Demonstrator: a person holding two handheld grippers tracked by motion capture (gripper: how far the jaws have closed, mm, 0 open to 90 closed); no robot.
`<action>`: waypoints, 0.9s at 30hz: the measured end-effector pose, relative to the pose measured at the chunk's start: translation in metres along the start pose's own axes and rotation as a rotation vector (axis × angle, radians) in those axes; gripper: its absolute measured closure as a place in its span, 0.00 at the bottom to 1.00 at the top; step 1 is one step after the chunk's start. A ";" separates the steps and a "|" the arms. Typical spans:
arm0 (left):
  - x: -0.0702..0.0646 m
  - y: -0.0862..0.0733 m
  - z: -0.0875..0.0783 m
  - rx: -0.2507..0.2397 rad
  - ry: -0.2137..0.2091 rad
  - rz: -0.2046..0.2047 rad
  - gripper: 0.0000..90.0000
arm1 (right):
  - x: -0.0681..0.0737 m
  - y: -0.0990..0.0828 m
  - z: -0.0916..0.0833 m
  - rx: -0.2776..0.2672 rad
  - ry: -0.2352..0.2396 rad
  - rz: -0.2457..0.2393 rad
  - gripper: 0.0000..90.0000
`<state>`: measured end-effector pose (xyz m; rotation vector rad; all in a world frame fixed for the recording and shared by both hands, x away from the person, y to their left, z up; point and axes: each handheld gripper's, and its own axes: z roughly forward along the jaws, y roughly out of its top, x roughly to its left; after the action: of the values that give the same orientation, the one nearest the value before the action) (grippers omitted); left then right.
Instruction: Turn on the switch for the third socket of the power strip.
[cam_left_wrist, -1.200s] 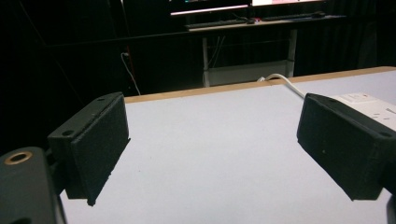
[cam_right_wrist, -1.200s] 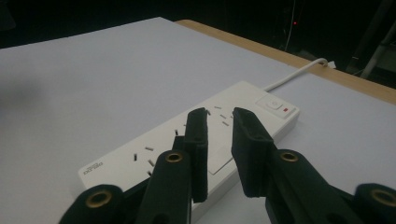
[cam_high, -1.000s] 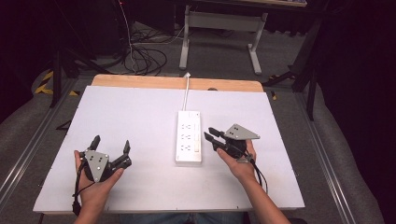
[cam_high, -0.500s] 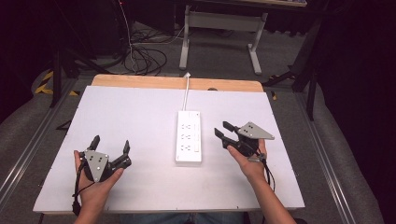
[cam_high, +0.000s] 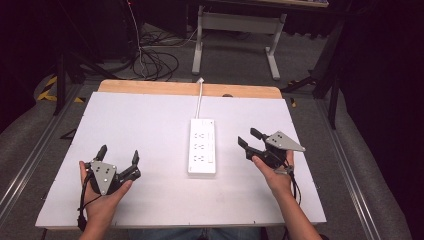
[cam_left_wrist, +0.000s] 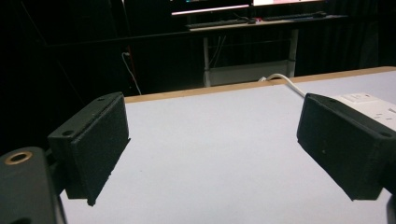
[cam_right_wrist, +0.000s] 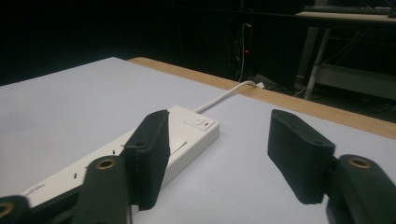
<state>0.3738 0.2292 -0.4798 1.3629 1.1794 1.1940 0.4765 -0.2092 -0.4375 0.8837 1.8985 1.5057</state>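
On the worktop, centre: white plastic six-outlet power strip (cam_high: 202, 147) lying flat, long axis running away from the person; white cord (cam_high: 200, 97) leaves its far end and passes over the wooden back edge.
Worktop: white rectangular board (cam_high: 150, 125) with a light wood strip along the far side.
Left tongs (cam_high: 119, 156): black, held in the left hand (cam_high: 100, 197) near the front left of the worktop; jaws spread wide, nothing between them; well apart from the strip.
Right tongs (cam_high: 249, 138): black with grey three-cornered plate, held in the right hand (cam_high: 274, 172); jaws apart, empty; near the strip's right side, not touching it.
Right gripper view: strip's switch (cam_right_wrist: 200, 122) visible at its far end, beside the cord.
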 end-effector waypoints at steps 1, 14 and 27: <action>0.000 0.000 0.000 -0.001 0.000 -0.001 0.11 | -0.001 -0.001 -0.001 0.002 -0.003 0.006 0.39; 0.000 0.001 0.000 -0.002 0.001 -0.005 0.11 | -0.007 -0.006 -0.008 -0.029 -0.053 0.015 0.23; 0.000 0.000 0.000 -0.003 0.003 -0.009 0.11 | -0.010 -0.012 -0.013 -0.092 -0.062 0.030 0.05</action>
<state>0.3736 0.2293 -0.4793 1.3529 1.1835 1.1915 0.4711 -0.2267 -0.4459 0.9097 1.7644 1.5522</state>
